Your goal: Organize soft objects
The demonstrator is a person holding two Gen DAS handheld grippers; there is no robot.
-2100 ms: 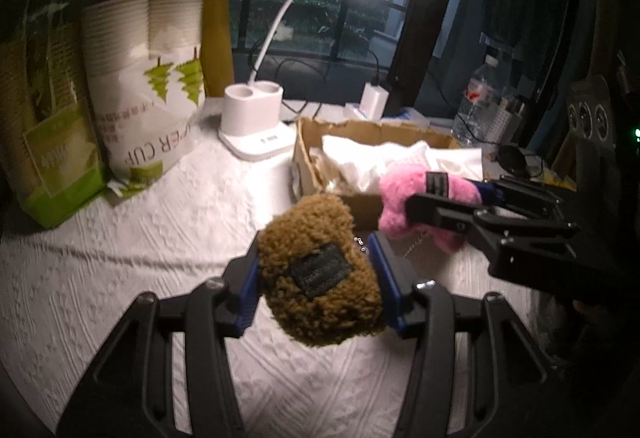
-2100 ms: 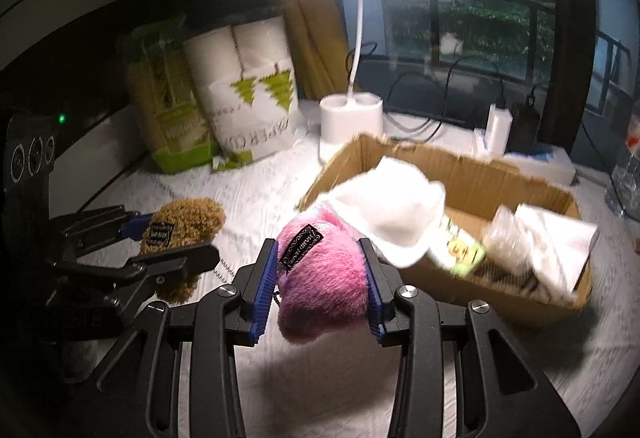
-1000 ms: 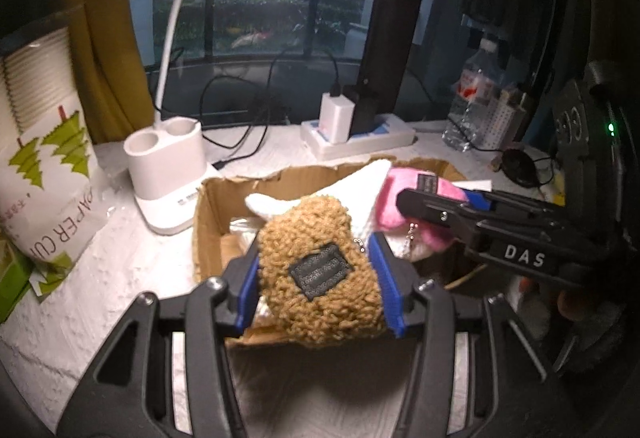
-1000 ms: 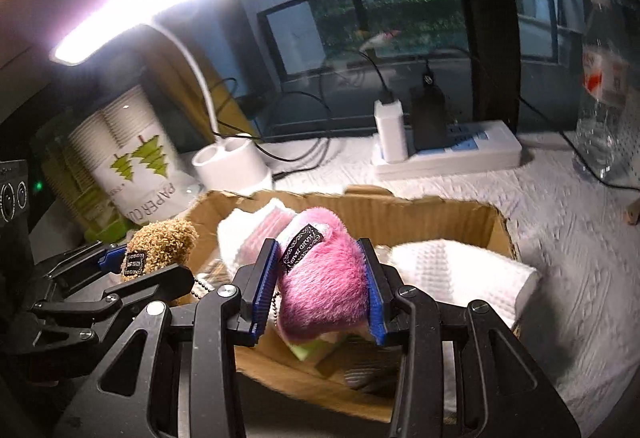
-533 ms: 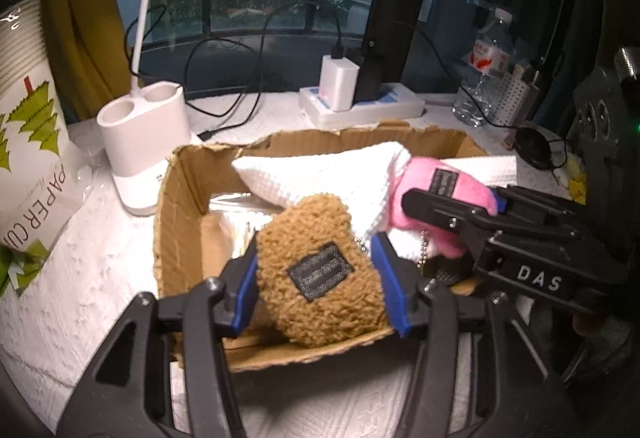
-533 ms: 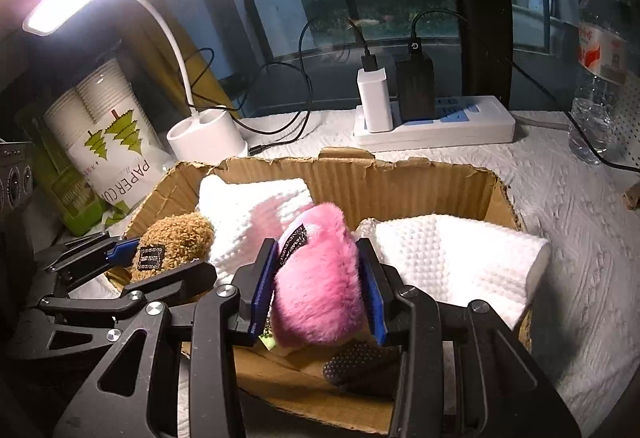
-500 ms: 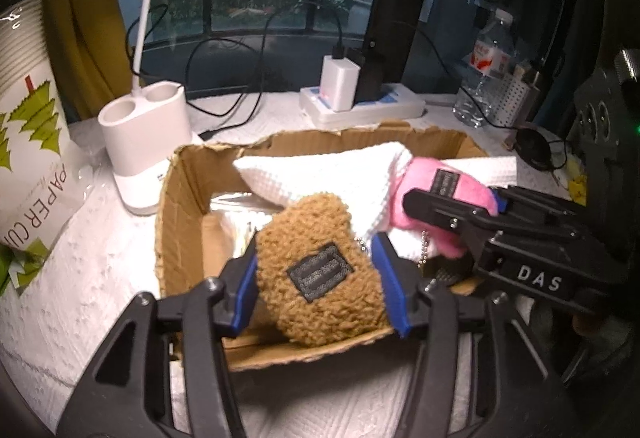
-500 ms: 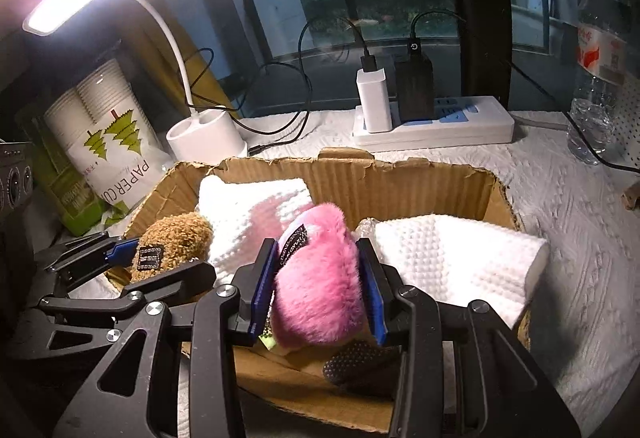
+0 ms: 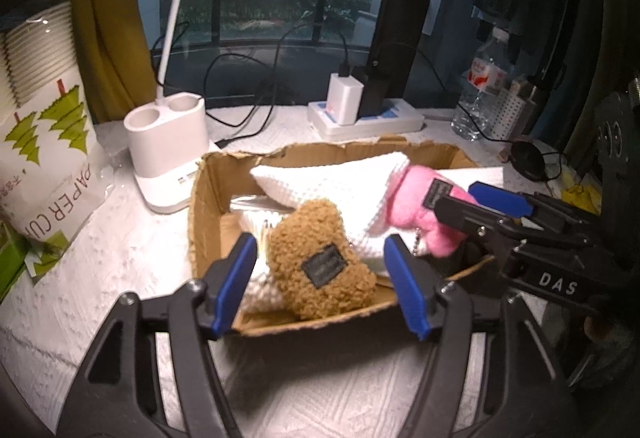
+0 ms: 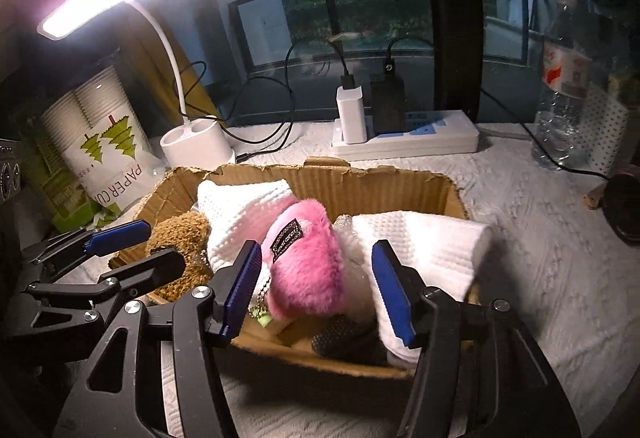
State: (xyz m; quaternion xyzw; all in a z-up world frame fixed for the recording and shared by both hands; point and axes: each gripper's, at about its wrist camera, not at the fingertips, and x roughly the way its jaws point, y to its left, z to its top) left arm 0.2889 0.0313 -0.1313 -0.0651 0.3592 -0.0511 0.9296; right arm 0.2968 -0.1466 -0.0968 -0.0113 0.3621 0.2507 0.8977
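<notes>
Left wrist view: the left gripper [image 9: 320, 278] has just been opening, and its 2 blue pads now stand clear of the brown plush toy [image 9: 322, 264] on both sides, so the toy is released. It lies straight ahead between the fingers, resting inside the cardboard box [image 9: 204, 214] against the box's near wall, toward its left corner, partly on a white waffle cloth [image 9: 332, 186]. Its long axis runs roughly along the fingers, tilted a little leftward at the far end. Any withdrawal would likely be straight back over the near wall.

Right wrist view: the right gripper [image 10: 318, 288] has also just been opening; gaps show on either side of the pink plush toy [image 10: 306, 258], so nothing is gripped. The toy sits in the middle of the box, leaning on the white cloth, nearer the left pad than the right. Its long axis runs away from the fingers, tipped toward the box's far wall. The left gripper is just beside it on the left, over the brown toy.
</notes>
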